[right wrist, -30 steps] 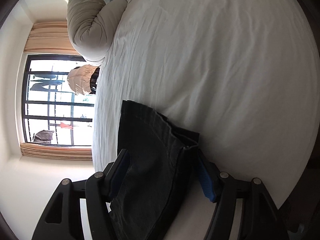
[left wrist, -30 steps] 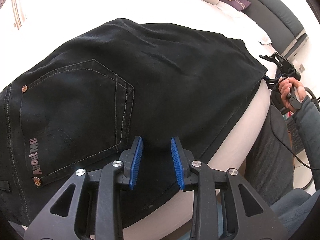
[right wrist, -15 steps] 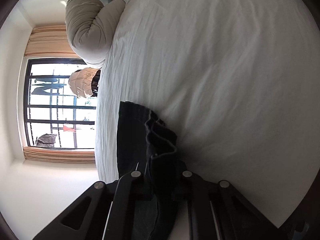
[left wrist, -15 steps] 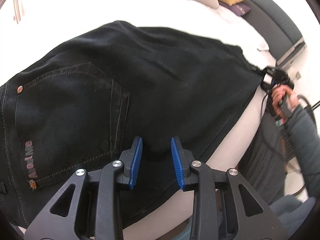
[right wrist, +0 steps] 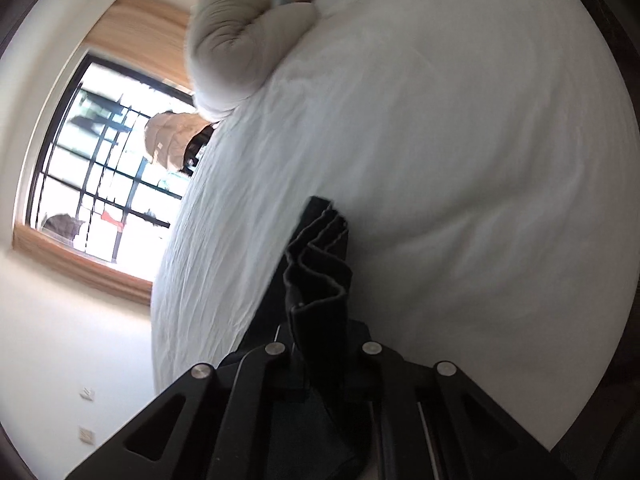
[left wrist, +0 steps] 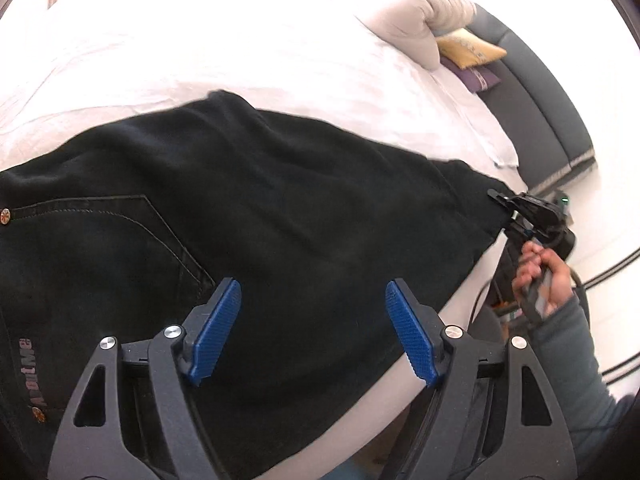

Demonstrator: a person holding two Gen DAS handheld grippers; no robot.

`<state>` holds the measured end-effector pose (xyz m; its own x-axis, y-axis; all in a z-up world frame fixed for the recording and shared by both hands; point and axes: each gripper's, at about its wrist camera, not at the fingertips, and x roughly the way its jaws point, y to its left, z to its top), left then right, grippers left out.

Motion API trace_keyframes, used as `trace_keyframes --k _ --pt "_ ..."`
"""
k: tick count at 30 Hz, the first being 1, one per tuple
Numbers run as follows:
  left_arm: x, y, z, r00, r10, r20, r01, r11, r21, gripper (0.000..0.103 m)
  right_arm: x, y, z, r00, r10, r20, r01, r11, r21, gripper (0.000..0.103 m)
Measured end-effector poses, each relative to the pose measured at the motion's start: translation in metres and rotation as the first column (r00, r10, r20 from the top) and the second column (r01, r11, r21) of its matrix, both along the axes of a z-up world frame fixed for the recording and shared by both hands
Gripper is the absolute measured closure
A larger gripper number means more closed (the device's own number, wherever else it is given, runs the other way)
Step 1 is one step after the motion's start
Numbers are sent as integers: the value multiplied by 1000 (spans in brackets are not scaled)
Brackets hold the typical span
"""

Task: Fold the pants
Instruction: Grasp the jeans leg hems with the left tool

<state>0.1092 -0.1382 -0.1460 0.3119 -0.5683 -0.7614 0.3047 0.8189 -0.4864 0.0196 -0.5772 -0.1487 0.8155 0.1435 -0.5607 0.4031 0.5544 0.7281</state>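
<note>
The black pants (left wrist: pixel 248 216) lie spread across the white bed (left wrist: pixel 208 52), folded lengthwise, with the back pocket and its rivets off to the left of the left gripper (left wrist: pixel 313 330). That gripper hovers over the near part of the fabric with its jaws opening; the blue pads (left wrist: pixel 216 330) stand wide apart and nothing is pinched between them, the cloth lying flat below the gap. Just beyond the right-hand pad the near edge of the pants runs diagonally toward the far right, and past that edge a narrow strip of bare sheet ends at the side of the mattress. Ahead of the fingers the far edge of the pants curves across the bed, and beyond it the sheet is open and free all the way to the beige bedding roll (left wrist: pixel 412 20) and the yellow cushion (left wrist: pixel 468 46) by the dark headboard (left wrist: pixel 540 96). At the far right tip of the pants, the right gripper (left wrist: pixel 505 205) is clamped on the leg end, held by a hand (left wrist: pixel 538 278) in a grey sleeve (left wrist: pixel 572 356). From the right wrist view, the right gripper (right wrist: pixel 320 354) is closed tightly on the bunched hem of the pants (right wrist: pixel 320 272), whose pleated layers stick out forward past the fingertips, raised a little off the sheet. To the right of and ahead of those fingers lies a broad stretch of wrinkled white bed (right wrist: pixel 460 140); to the left the mattress edge drops away toward a window (right wrist: pixel 100 160).
</note>
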Motion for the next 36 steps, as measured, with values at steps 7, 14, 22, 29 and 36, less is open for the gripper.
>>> trace_keyframes --k 7,14,22,29,36 --pt "21 27 -10 990 106 -96 -119 982 -144 27 21 204 80 871 485 -76 -444 712 -544 94" --pt "29 40 -18 979 106 -172 -150 952 -268 23 25 303 28 732 637 -239 -643 533 -549 94" --pt "65 1 -21 961 22 -275 -132 913 -387 19 12 323 34 729 636 -255 -611 435 -662 94" --pt "88 -12 -31 950 -7 -313 -117 919 -377 26 -4 357 34 691 668 -277 -597 310 -740 94" --pt "85 5 -38 955 29 -296 -130 935 -329 92 -12 374 42 660 699 -276 -599 268 -754 94"
